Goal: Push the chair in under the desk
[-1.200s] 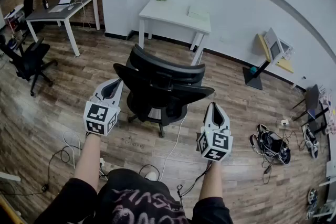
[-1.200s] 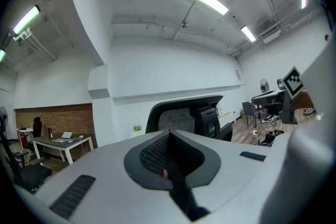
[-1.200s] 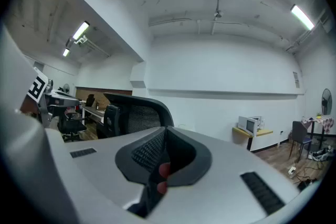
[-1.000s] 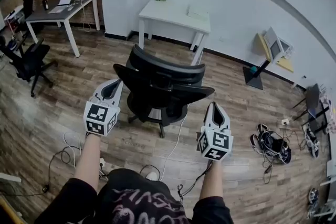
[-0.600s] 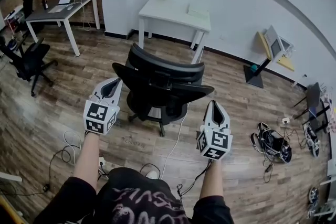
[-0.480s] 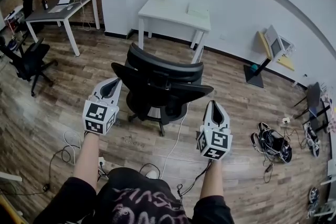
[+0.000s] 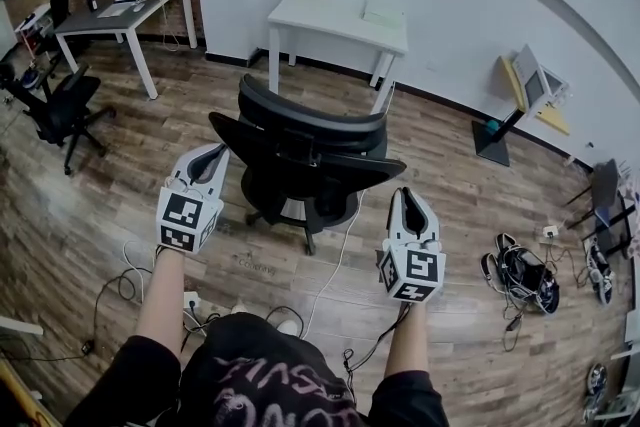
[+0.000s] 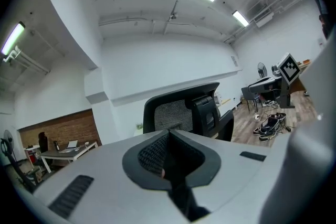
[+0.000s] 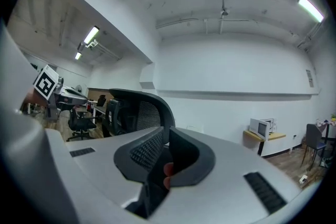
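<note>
Chair (image 7: 298, 193) — black, mesh-backed, on castors — parked on the wood floor (image 7: 120, 205), well apart from the white desk (image 7: 340, 15), with backrest (image 7: 305, 130) turned toward the person. Lies at 12 o'clock between the two claws, the white desk further out along that same 12 o'clock line; by that layout, calls for a straight push away from the body. Long axis of the backrest: roughly 9 to 3 o'clock, a little skewed, right end seemingly closer to the person. Left claw (image 7: 205, 158) near the backrest's left end, chair at about 1 o'clock from it. Right claw (image 7: 407, 200) near the right end, chair at about 11 o'clock. No contact visible on either side. Both claws pinched together, nothing between them. Looks evenly flanked — neither side clearly nearer.
</note>
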### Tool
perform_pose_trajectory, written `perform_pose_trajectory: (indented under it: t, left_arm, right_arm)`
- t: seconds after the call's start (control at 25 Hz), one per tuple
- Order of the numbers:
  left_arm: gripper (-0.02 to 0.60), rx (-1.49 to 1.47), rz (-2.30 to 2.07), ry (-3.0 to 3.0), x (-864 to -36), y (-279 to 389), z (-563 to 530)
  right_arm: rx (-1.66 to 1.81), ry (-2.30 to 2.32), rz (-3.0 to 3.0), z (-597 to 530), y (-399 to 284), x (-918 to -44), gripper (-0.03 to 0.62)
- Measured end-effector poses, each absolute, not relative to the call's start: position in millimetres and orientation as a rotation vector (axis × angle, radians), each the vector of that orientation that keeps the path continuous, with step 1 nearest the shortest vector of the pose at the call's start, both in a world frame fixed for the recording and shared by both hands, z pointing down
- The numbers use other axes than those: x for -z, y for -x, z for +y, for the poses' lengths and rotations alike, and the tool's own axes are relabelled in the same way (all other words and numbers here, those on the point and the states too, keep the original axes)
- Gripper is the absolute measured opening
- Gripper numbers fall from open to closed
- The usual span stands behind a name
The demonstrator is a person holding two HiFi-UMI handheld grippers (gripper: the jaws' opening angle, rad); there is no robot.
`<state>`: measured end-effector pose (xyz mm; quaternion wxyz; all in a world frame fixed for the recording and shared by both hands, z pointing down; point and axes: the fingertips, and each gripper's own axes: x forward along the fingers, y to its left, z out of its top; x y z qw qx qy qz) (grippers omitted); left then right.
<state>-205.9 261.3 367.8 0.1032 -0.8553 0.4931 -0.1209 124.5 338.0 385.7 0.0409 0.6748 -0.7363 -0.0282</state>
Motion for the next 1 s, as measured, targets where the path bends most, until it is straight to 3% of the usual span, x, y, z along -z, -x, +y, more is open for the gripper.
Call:
perform_pose_trajectory:
  t: [0.16, 0.64, 1.0]
  left_arm:
    - [0.015, 0.418, 1.455, 2.492, -371, 206, 257]
    - [0.022, 0.556, 1.398, 2.45, -392, 211, 232]
    - [0.111, 0.722, 1.272, 2.423, -420, 204, 200]
  right_arm:
    - [0.089, -2.001, -2.278, 332, -120, -392, 0.083]
    - [0.167, -1.807, -2.226, 304, -106, -411, 0.157]
    - [0.28, -1.633, -2.092, 272, -97, -434, 0.211]
